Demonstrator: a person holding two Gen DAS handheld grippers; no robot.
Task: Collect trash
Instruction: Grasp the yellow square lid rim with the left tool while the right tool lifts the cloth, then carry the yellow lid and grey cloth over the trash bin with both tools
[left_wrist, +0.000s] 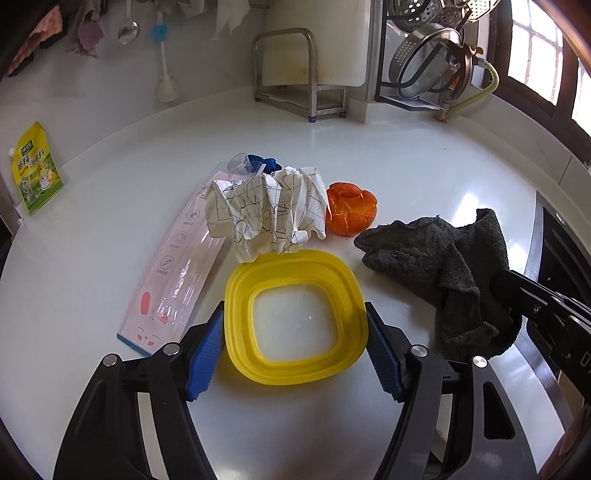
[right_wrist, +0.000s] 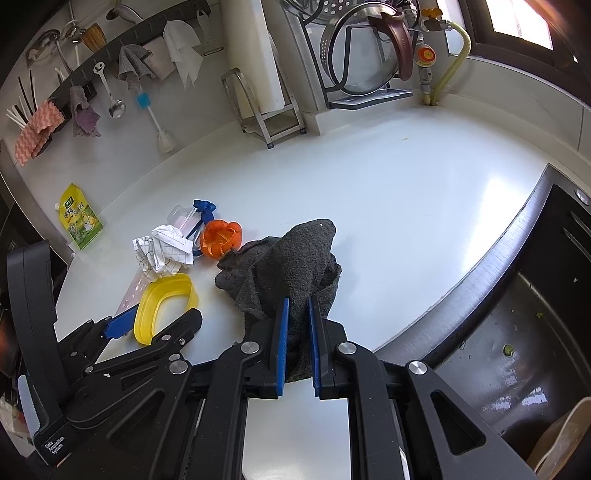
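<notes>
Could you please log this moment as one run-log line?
left gripper: straddling yellow lid | right gripper: shut on dark rag | paper, peel: on counter

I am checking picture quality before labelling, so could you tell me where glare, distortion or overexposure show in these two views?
Left wrist view: fisheye bends the white counter into an arc; the window is blown out. Right wrist view: bright glare on the counter beside the sink; the dark cloth shows little detail. Both are sharp.
</notes>
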